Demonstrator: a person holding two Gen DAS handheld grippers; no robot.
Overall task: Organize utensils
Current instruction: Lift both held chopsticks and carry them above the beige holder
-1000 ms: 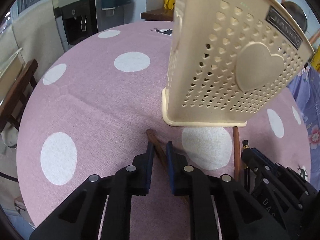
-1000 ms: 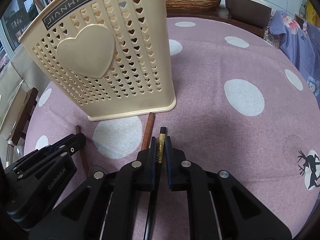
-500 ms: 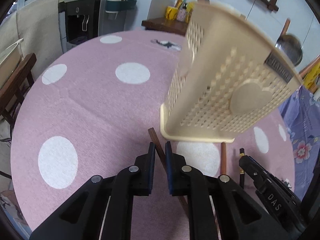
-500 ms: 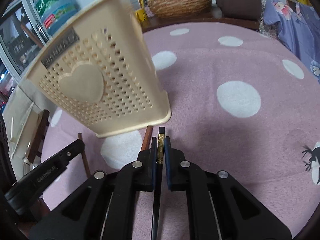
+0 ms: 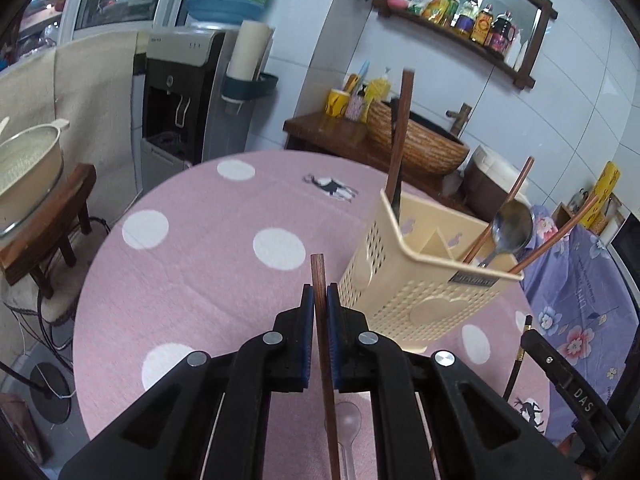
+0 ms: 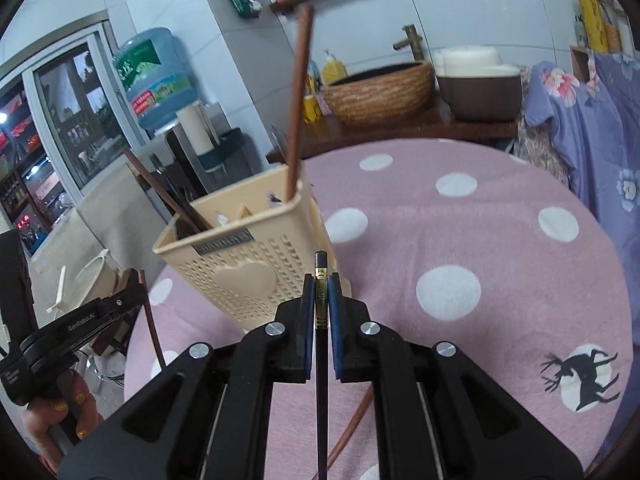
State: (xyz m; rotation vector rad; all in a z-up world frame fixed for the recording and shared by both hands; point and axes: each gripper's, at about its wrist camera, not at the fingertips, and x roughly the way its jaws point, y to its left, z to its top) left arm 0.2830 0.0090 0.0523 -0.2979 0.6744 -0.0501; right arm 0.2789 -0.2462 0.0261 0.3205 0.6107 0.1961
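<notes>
A cream perforated utensil holder (image 5: 424,288) (image 6: 240,264) stands on the pink dotted tablecloth (image 5: 192,264). In it are brown chopsticks (image 5: 400,136) and a metal spoon (image 5: 510,226). My left gripper (image 5: 320,292) is closing its jaws on a brown chopstick (image 5: 318,276), which is held clear of the table just left of the holder. My right gripper (image 6: 321,280) is shut on a black chopstick with a gold band (image 6: 321,268), in front of the holder's heart side. A clear plastic spoon (image 5: 348,420) and another brown chopstick (image 6: 352,424) lie on the cloth below.
A water dispenser (image 5: 180,92) stands beyond the table's far left. A woven basket (image 6: 380,88) and a brown pot (image 6: 476,84) sit on the wooden counter behind. Floral cloth (image 6: 592,128) hangs at the right. A stool with a colander (image 5: 28,168) stands left.
Both grippers rose from the table, each lifting its chopstick. The left jaws closed tighter on the brown chopstick. The views now look over the holder's open top.
</notes>
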